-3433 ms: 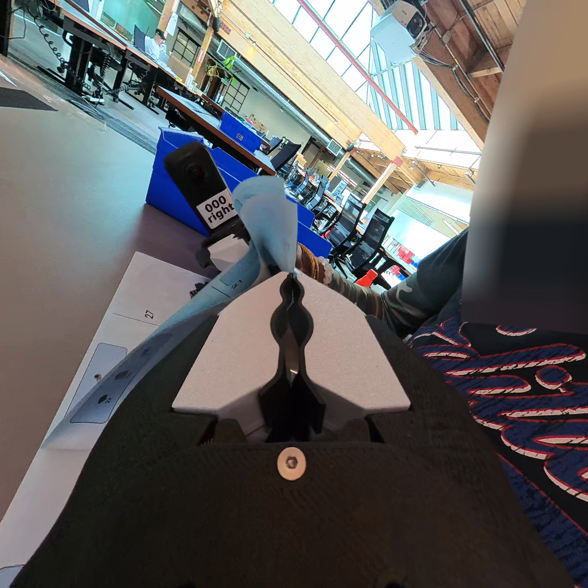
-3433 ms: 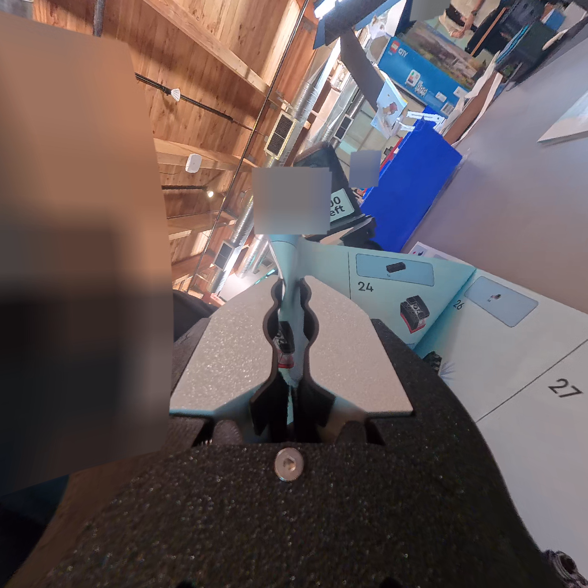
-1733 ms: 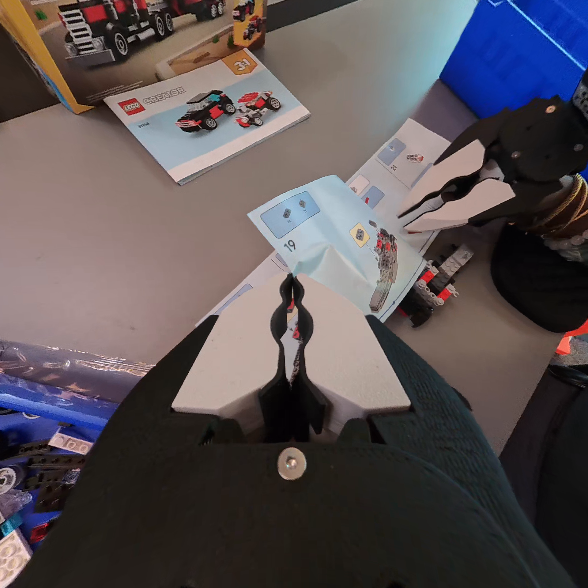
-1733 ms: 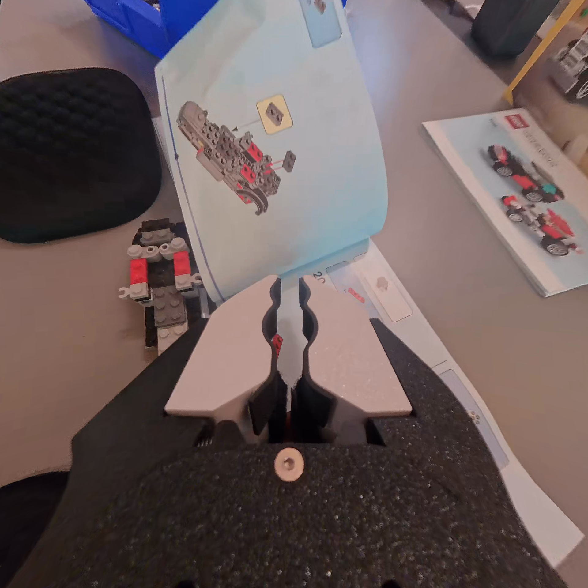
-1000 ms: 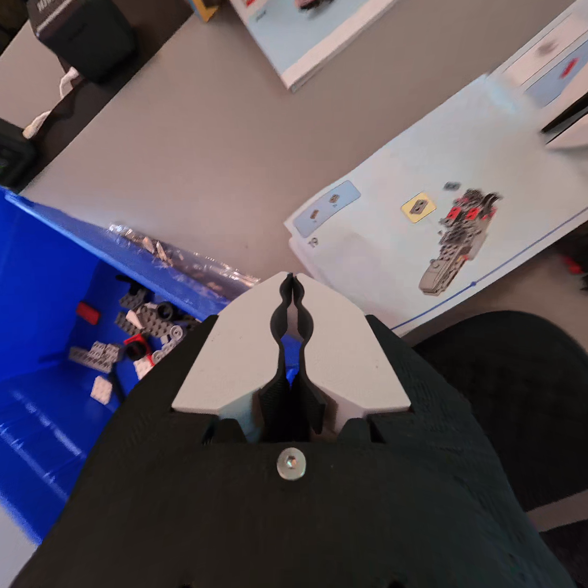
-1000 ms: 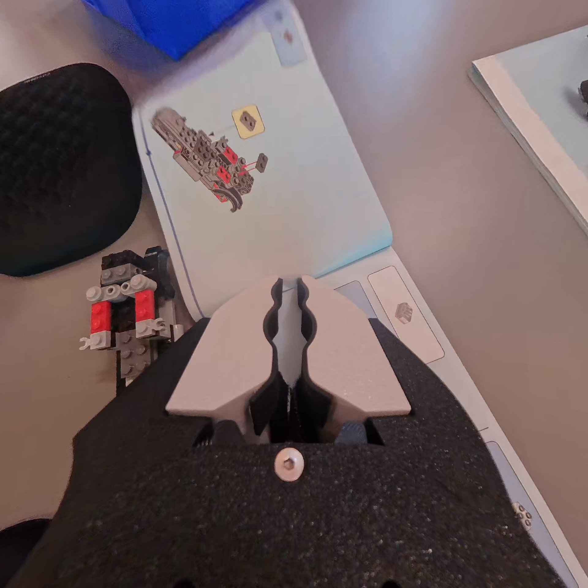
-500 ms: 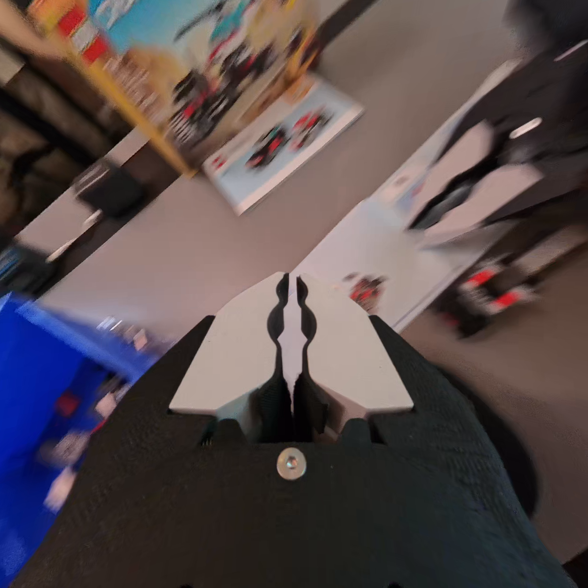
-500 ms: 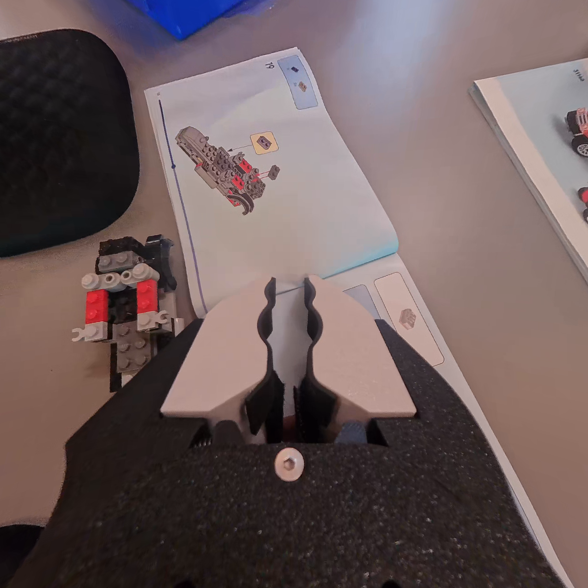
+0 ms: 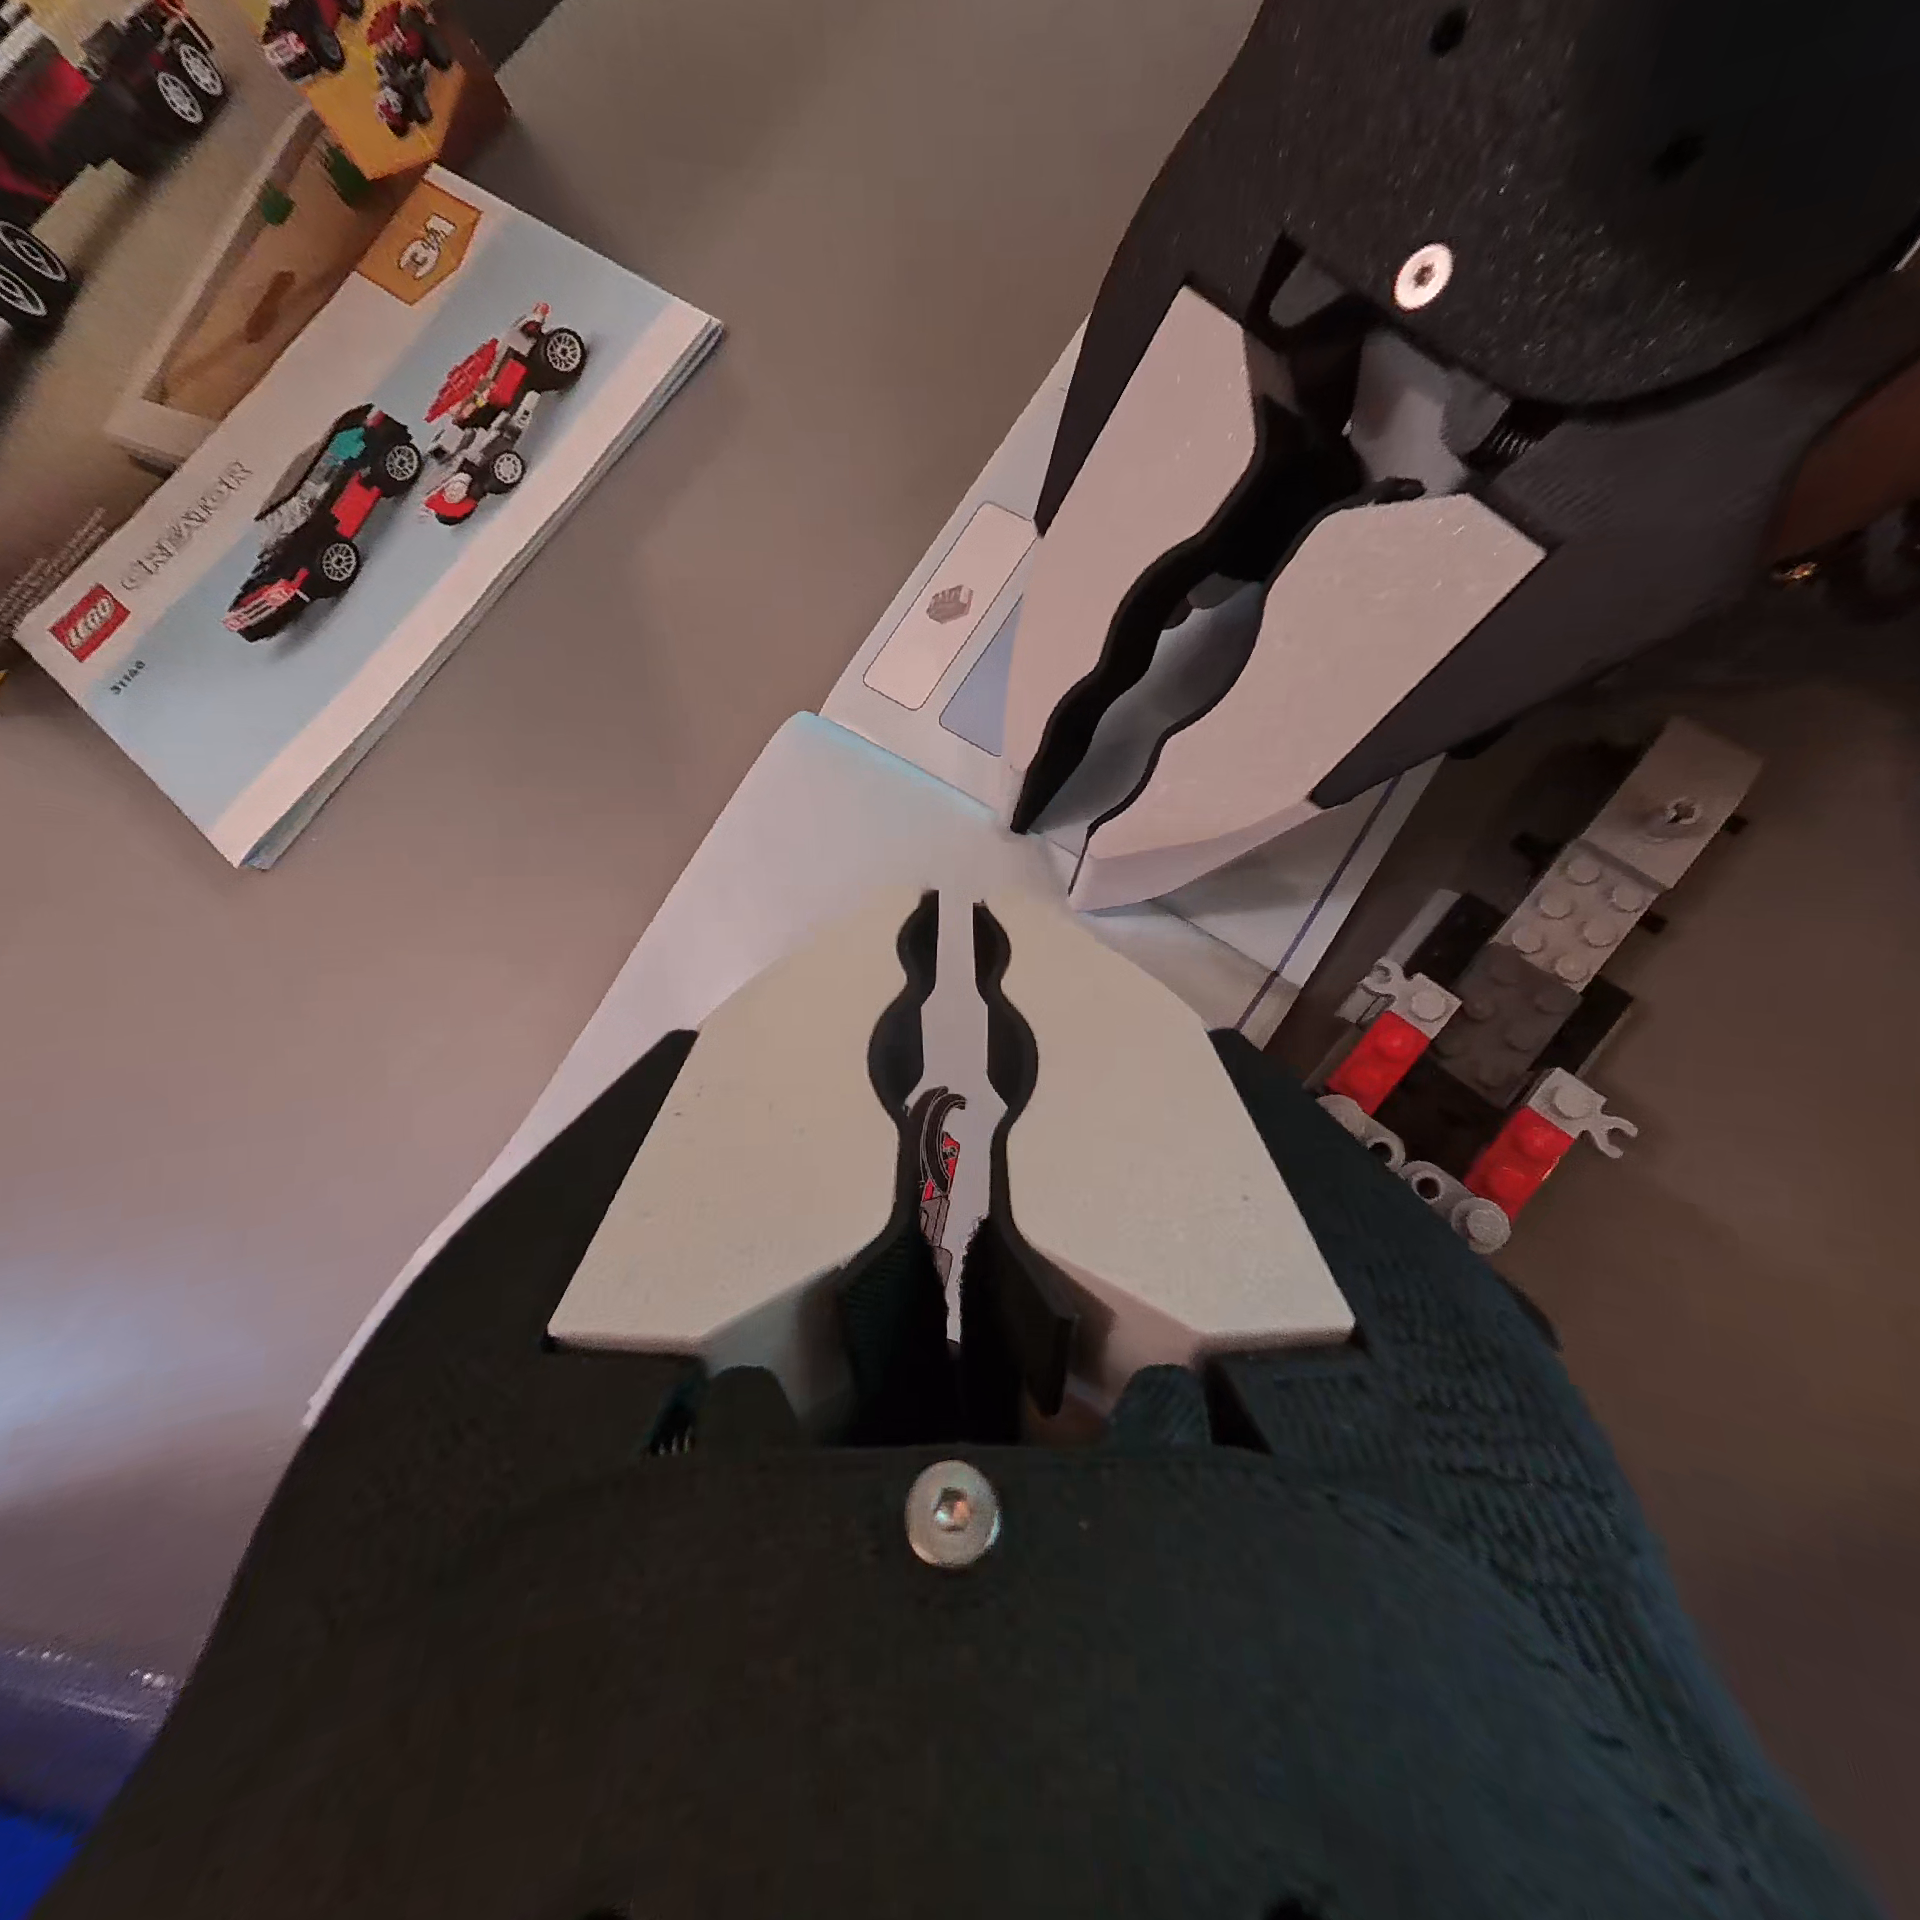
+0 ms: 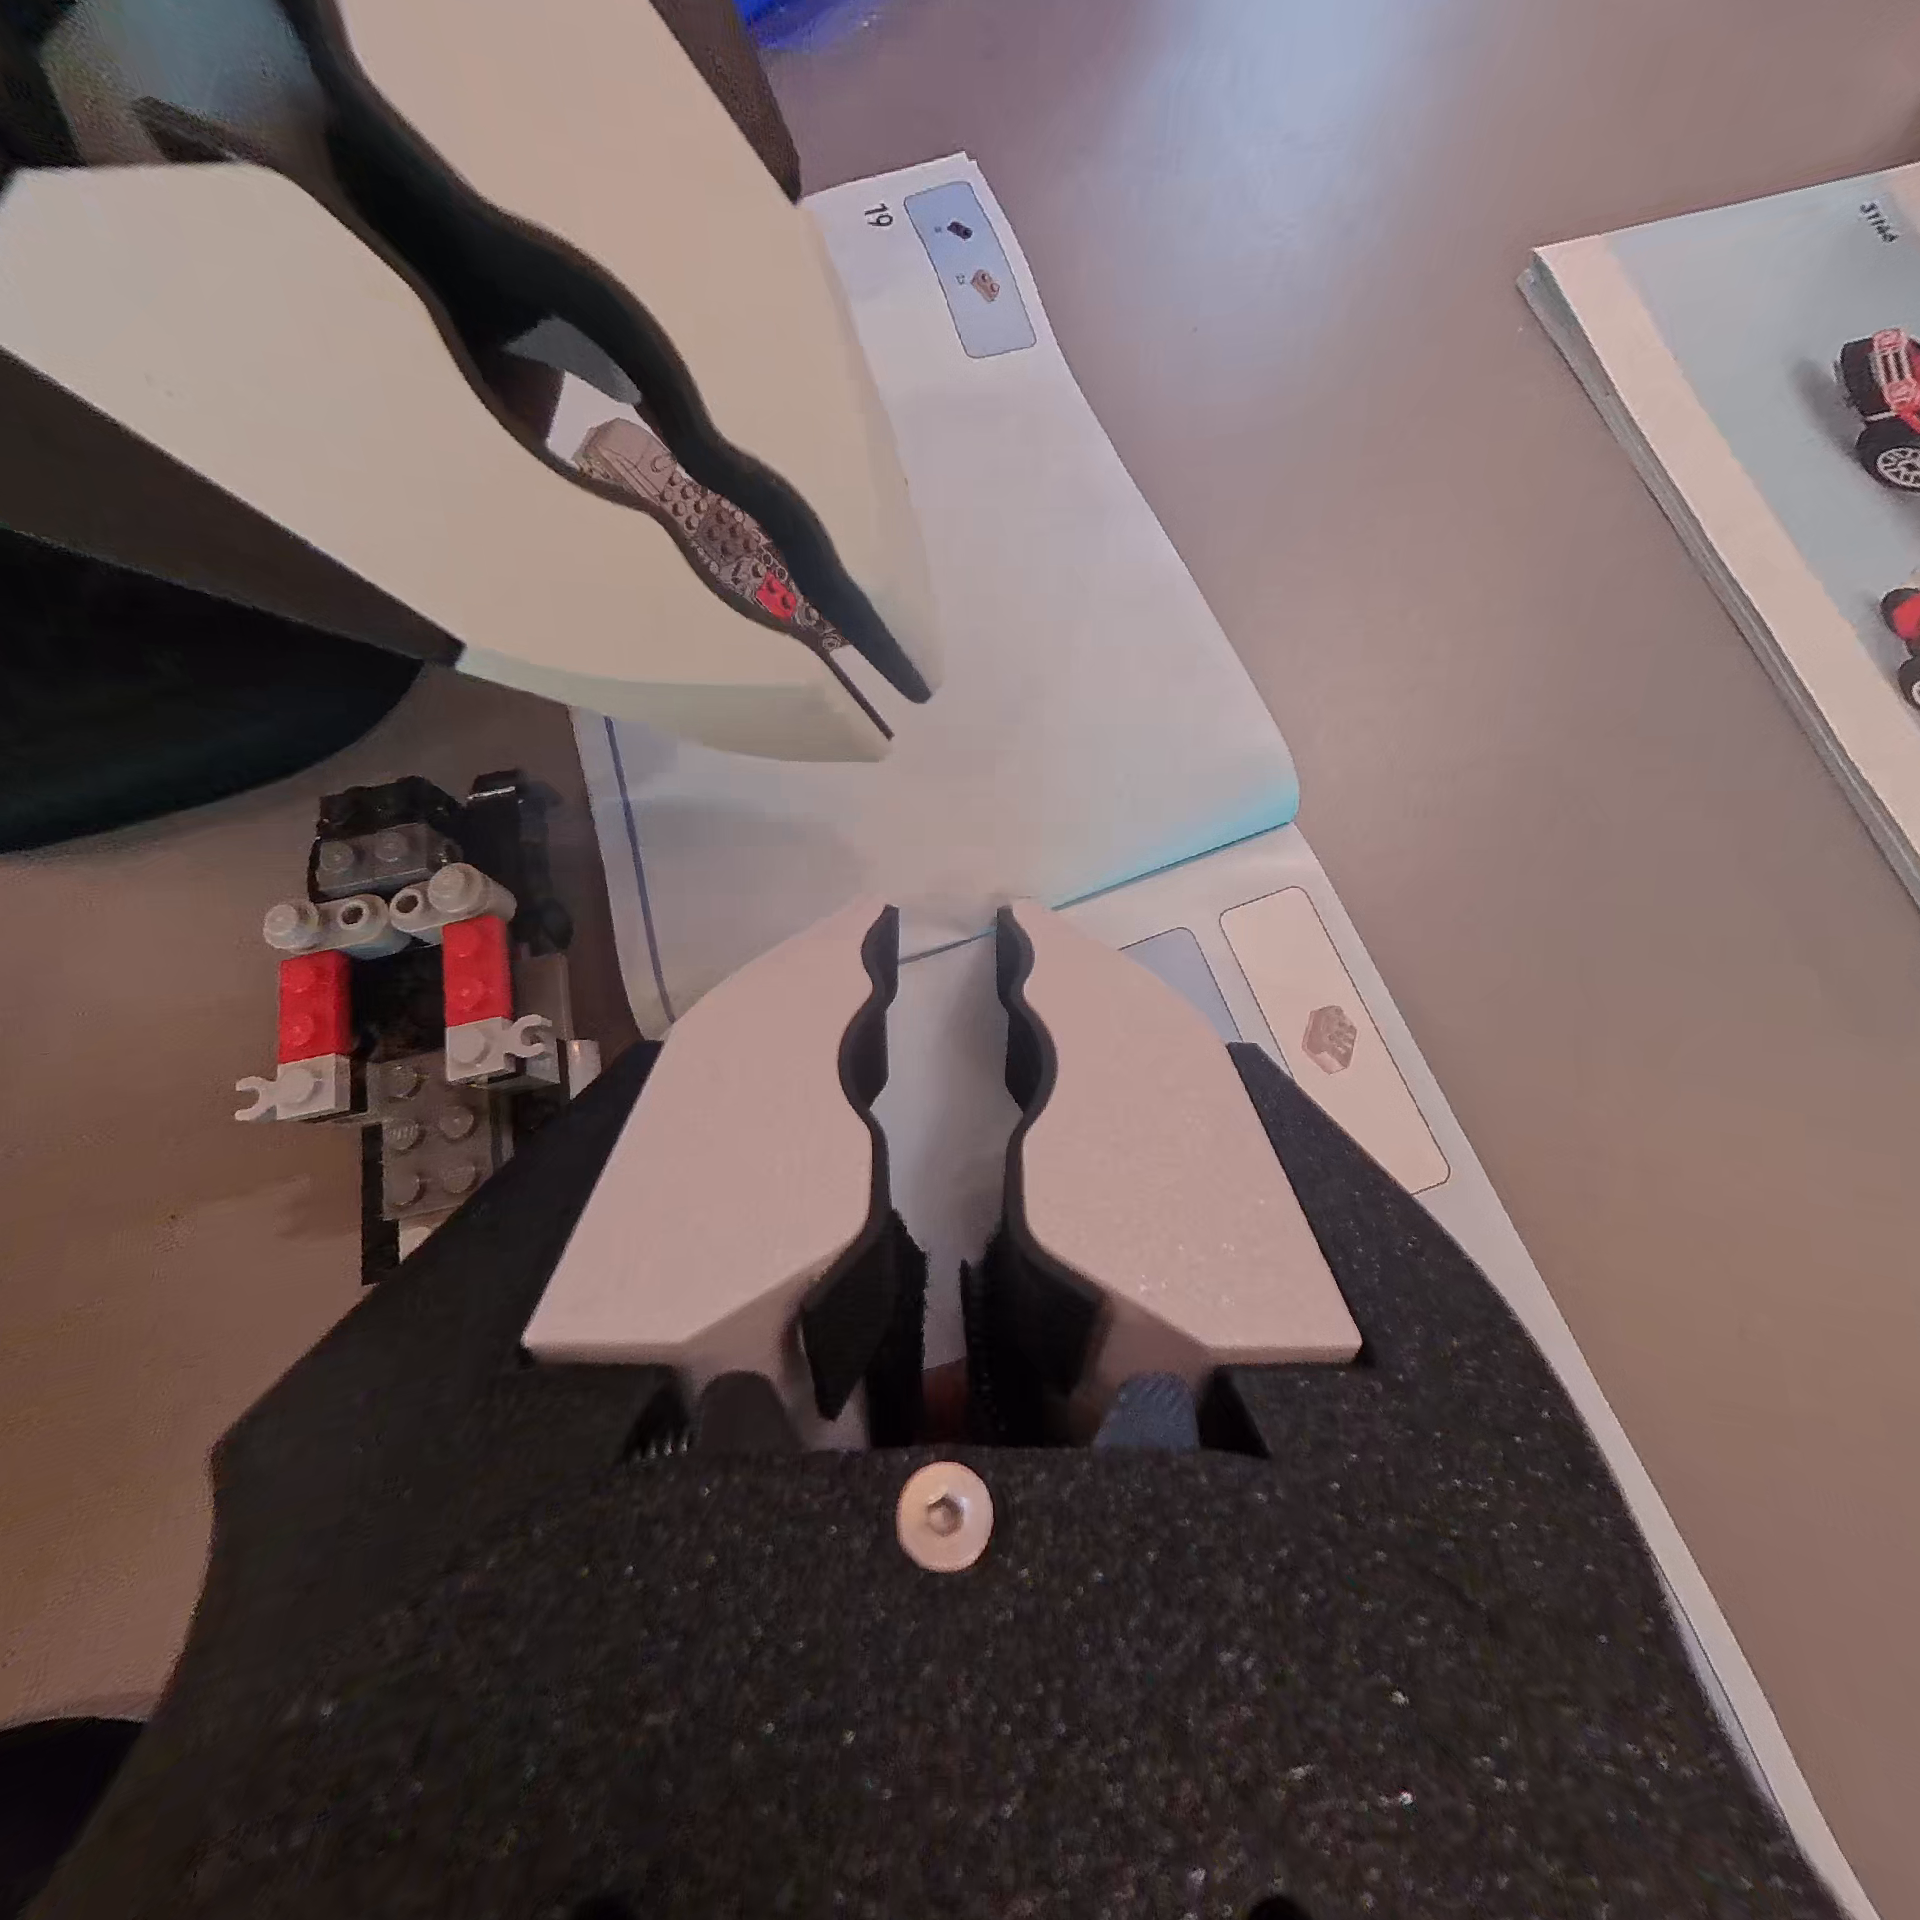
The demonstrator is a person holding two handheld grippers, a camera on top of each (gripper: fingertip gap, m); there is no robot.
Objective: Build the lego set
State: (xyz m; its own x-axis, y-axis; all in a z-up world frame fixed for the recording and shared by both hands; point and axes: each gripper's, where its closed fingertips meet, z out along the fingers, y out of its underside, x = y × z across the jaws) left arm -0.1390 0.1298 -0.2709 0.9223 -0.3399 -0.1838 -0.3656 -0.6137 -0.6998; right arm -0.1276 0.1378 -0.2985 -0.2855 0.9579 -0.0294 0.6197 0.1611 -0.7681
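The open instruction booklet [image 10: 1049, 623] lies flat on the grey table, also in the left wrist view [image 9: 831, 831]. My left gripper [image 9: 954, 906] hovers over its page with jaws only a sliver apart and nothing between them. It also shows in the right wrist view [image 10: 899, 712]. My right gripper [image 10: 940, 914] is open and empty, its tips near the page's curled edge and close to the left gripper's tips. It also shows in the left wrist view [image 9: 1049, 847]. The partly built black, grey and red Lego model [image 10: 405, 997] lies beside the booklet, also in the left wrist view [image 9: 1486, 1049].
A second, closed booklet [image 9: 343, 499] lies farther off, also at the right edge of the right wrist view [image 10: 1766, 468]. The Lego box [image 9: 156, 208] stands behind it. A black padded case [image 10: 156, 717] sits near the model. A blue bin corner [image 9: 31, 1860] shows lower left. Left and right tips are no more than a few centimetres apart.
Both grippers let go of the light-blue page, which now lies flat. My left gripper swung over the blue bin and back to the booklet. My right gripper's jaws have opened wider.
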